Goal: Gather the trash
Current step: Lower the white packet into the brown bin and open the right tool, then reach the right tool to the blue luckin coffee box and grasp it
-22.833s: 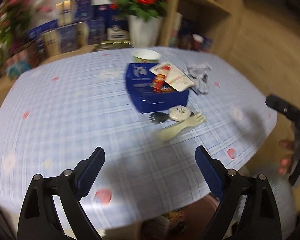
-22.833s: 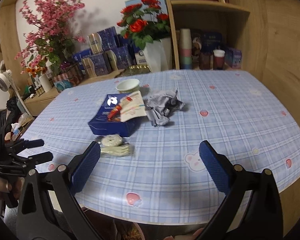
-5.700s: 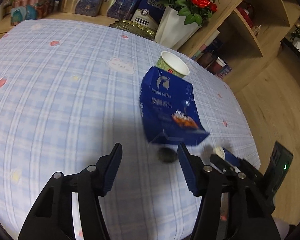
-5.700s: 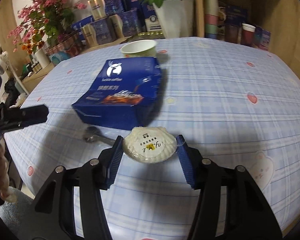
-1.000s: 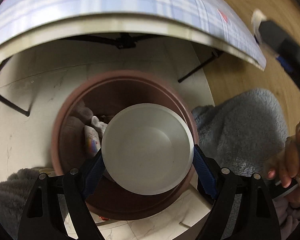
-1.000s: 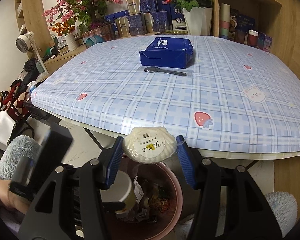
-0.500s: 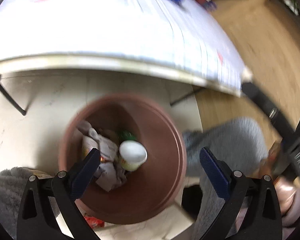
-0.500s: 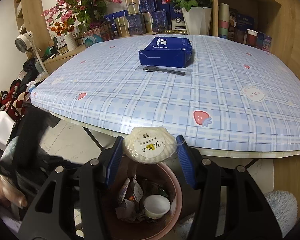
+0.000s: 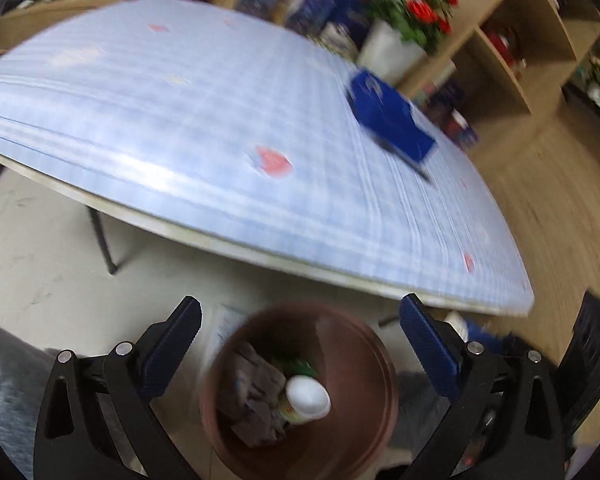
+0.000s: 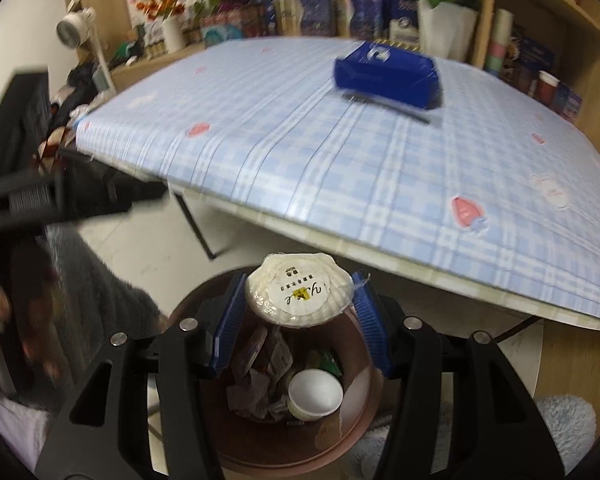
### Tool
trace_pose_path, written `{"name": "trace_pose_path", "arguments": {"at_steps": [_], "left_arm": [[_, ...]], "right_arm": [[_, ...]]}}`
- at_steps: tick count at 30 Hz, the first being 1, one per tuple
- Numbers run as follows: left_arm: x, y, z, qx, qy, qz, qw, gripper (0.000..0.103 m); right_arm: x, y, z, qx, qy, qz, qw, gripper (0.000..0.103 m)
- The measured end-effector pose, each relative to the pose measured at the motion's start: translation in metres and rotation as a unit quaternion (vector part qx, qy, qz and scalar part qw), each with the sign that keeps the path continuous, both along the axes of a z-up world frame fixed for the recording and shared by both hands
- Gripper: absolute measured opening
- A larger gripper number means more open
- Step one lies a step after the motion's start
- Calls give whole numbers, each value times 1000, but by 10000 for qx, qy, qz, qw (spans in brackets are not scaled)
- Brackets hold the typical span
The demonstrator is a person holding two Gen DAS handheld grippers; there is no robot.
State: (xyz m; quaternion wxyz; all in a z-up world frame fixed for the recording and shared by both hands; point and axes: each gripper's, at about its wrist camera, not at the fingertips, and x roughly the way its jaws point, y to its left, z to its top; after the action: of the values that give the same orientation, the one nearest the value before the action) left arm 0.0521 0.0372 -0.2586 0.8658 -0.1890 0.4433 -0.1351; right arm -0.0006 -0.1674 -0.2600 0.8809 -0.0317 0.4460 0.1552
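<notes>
A brown round trash bin [image 10: 352, 436] stands on the floor below the table's near edge; it also shows in the left wrist view [image 9: 364, 368]. A white paper cup [image 10: 315, 394] lies inside on crumpled wrappers, also seen in the left wrist view [image 9: 307, 397]. My right gripper [image 10: 298, 314] is shut on a white shell-shaped soap packet [image 10: 297, 294], held over the bin's mouth. My left gripper [image 9: 300, 352] is open and empty above the bin. A blue coffee box [image 10: 386, 67] and a dark spoon [image 10: 384, 105] lie on the table.
The table with the blue plaid cloth [image 10: 340, 152] overhangs the bin. A black table leg [image 10: 196, 224] stands left of the bin. Shelves, a white flower vase [image 10: 444, 28] and boxes line the far side. Grey fluffy slippers flank the bin.
My left gripper has let the paper cup drop into the bin and tilted up towards the table. My right gripper has brought the soap packet down over the bin.
</notes>
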Motion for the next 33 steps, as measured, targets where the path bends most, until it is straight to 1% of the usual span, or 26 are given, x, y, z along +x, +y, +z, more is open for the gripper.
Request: {"name": "trace_pose_path", "arguments": {"at_steps": [5, 9, 12, 16, 17, 18, 19, 20, 21, 23, 26, 29, 32, 33], "left_arm": [[-4, 28, 14, 212, -356, 581, 9974, 97], [-2, 43, 17, 328, -338, 919, 9947, 97], [-2, 49, 15, 353, -272, 1097, 9930, 97], [-3, 56, 16, 373, -282, 1245, 9911, 97], [-3, 57, 15, 373, -279, 1257, 9910, 97], [-2, 58, 15, 371, -262, 1269, 9909, 97], [-2, 59, 14, 365, -248, 1270, 9909, 97], [-2, 59, 13, 363, -236, 1264, 9910, 97], [-3, 59, 13, 369, -228, 1258, 9911, 97], [-3, 57, 13, 395, -238, 1243, 9912, 97], [-4, 55, 14, 443, -266, 1197, 9915, 97], [-3, 51, 14, 485, -291, 1145, 9918, 97], [-3, 48, 14, 527, -308, 1094, 9921, 97], [-4, 47, 14, 552, -316, 1073, 9922, 97]], "right_arm": [[0, 17, -19, -120, 455, 409, 9981, 55], [-1, 35, -37, -243, 881, 831, 9923, 55], [-5, 47, -45, -415, 1013, 1083, 9881, 55], [-14, 66, -50, -671, 1044, 1432, 9819, 55], [-14, 69, -50, -713, 1029, 1498, 9807, 58], [-16, 72, -49, -755, 1001, 1566, 9797, 65], [-19, 75, -49, -793, 957, 1639, 9786, 70], [-21, 78, -48, -822, 896, 1687, 9781, 81], [-24, 81, -46, -870, 801, 1726, 9779, 86], [-25, 83, -43, -934, 671, 1732, 9781, 89], [-23, 79, -33, -1041, 350, 1504, 9825, 94], [-19, 64, -15, -986, -135, 1042, 9896, 97], [-13, 41, 5, -850, -640, 434, 9934, 97], [-12, 37, 8, -831, -716, 306, 9935, 97]]}}
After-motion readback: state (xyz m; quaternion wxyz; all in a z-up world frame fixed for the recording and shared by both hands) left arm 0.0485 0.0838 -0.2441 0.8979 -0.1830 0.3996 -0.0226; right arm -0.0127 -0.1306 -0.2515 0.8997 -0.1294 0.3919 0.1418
